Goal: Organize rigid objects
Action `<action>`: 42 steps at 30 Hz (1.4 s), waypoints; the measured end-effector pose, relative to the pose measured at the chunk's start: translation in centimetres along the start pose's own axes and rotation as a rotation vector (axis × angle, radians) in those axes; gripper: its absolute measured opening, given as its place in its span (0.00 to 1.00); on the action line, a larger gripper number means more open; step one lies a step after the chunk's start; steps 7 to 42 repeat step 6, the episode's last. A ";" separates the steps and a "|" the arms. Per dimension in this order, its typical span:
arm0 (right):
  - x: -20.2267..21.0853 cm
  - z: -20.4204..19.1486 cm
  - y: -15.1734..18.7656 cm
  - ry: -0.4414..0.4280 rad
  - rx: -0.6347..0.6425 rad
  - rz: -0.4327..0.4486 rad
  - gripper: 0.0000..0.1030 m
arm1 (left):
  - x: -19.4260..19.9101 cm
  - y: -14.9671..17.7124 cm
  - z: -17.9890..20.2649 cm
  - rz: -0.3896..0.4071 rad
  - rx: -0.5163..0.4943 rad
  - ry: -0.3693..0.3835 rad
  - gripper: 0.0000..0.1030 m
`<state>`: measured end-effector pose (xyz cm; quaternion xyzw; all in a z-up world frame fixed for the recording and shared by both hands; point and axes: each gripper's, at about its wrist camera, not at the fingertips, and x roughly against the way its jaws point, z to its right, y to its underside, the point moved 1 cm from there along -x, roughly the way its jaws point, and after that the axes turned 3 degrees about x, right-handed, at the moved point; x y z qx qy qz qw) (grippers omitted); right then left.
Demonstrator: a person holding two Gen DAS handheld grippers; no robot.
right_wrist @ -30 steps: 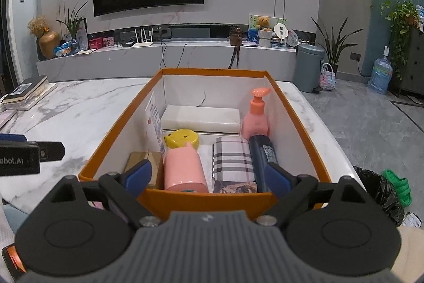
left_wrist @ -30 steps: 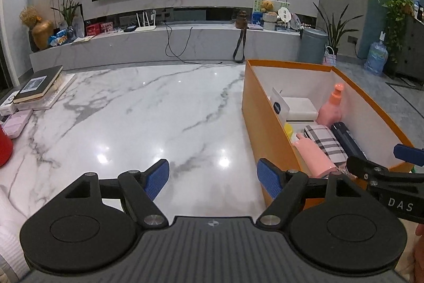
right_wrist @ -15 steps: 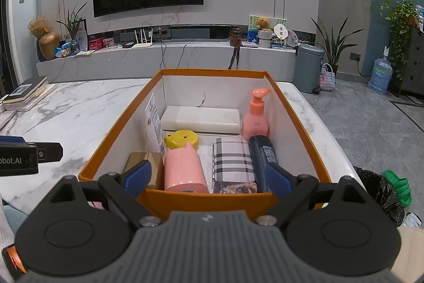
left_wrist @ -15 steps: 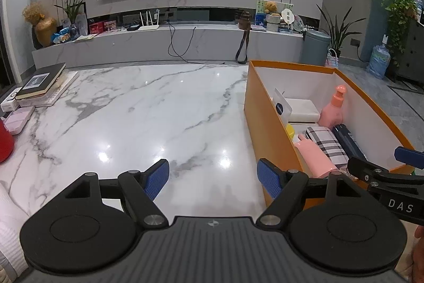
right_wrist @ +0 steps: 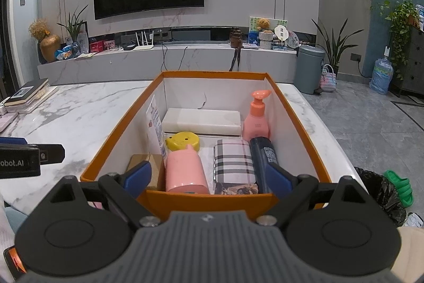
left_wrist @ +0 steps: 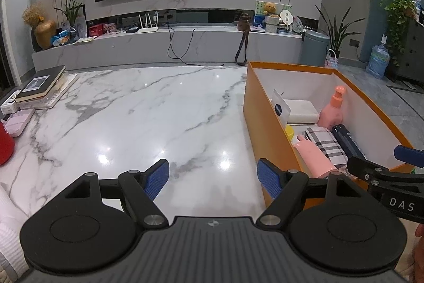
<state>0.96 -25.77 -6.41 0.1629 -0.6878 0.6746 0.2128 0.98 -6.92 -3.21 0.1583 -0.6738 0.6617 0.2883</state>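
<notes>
An orange box (right_wrist: 212, 199) with white inner walls stands on the marble table (left_wrist: 132, 118). Inside lie a pink bottle with a yellow cap (right_wrist: 185, 169), a checked case (right_wrist: 234, 159), a dark blue tube (right_wrist: 262, 150), a white flat box (right_wrist: 201, 118), an upright pink pump bottle (right_wrist: 257, 118) and a brown box (right_wrist: 144, 163). My right gripper (right_wrist: 208, 177) is open, its blue pads level with the box's near wall, nothing between them. My left gripper (left_wrist: 213, 175) is open over bare marble, left of the box (left_wrist: 267, 129).
Books (left_wrist: 39, 86) and a pink case (left_wrist: 17, 121) lie at the table's left edge, with a red object (left_wrist: 5, 147) nearer. A black bag (right_wrist: 381, 192) and a green slipper (right_wrist: 400, 187) lie on the floor to the right. A TV console stands behind.
</notes>
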 end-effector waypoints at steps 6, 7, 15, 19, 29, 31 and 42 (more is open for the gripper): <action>0.1 -0.1 0.0 0.000 0.004 -0.003 0.88 | 0.1 -0.1 0.0 0.002 -0.003 0.022 0.86; 0.1 -0.1 0.0 0.000 0.004 -0.003 0.88 | 0.1 -0.1 0.0 0.002 -0.003 0.022 0.86; 0.1 -0.1 0.0 0.000 0.004 -0.003 0.88 | 0.1 -0.1 0.0 0.002 -0.003 0.022 0.86; 0.1 -0.1 0.0 0.000 0.004 -0.003 0.88 | 0.1 -0.1 0.0 0.002 -0.003 0.022 0.86; 0.1 -0.1 0.0 0.000 0.004 -0.003 0.88 | 0.1 -0.1 0.0 0.002 -0.003 0.022 0.86; 0.1 -0.1 0.0 0.000 0.004 -0.003 0.88 | 0.1 -0.1 0.0 0.002 -0.003 0.022 0.86; 0.1 -0.1 0.0 0.000 0.004 -0.003 0.88 | 0.1 -0.1 0.0 0.002 -0.003 0.022 0.86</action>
